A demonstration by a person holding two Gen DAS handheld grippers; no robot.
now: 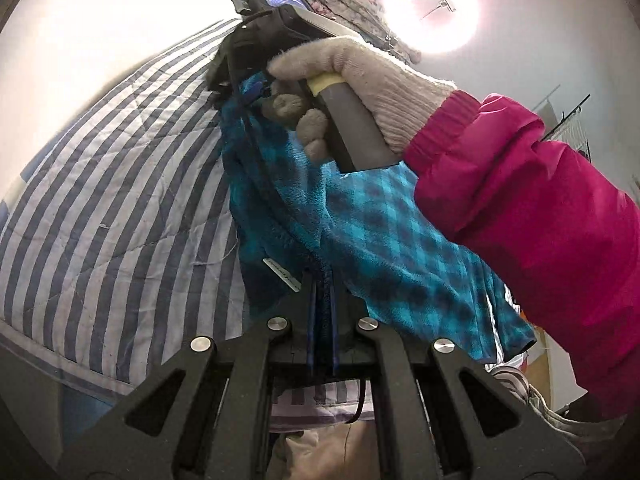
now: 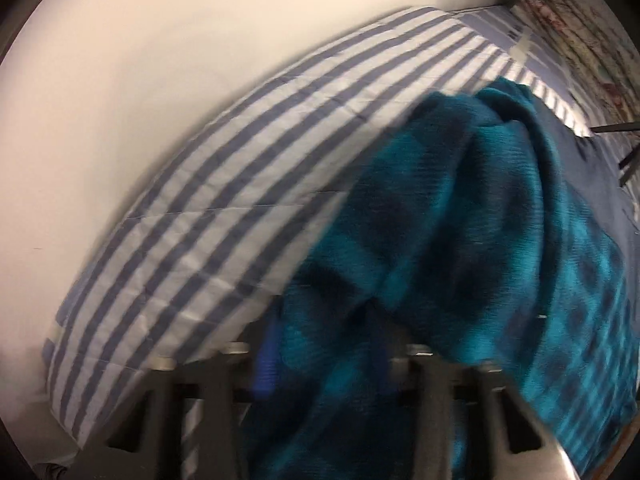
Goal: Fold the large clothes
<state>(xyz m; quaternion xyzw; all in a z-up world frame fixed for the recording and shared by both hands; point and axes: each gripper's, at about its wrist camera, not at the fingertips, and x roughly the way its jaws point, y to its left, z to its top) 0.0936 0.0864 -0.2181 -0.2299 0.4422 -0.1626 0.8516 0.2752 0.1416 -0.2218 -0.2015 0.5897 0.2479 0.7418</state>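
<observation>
We see the left hand-held gripper [image 1: 323, 280] clamped tight on an edge of the teal checked fleece [image 1: 376, 224], which stretches up from it to the right hand-held gripper [image 1: 236, 80], held in a gloved hand [image 1: 340, 92]. Its jaws, partly closed, have fleece between them; the grip itself is blurred. A striped quilt [image 1: 112, 184] lies beyond both.
</observation>
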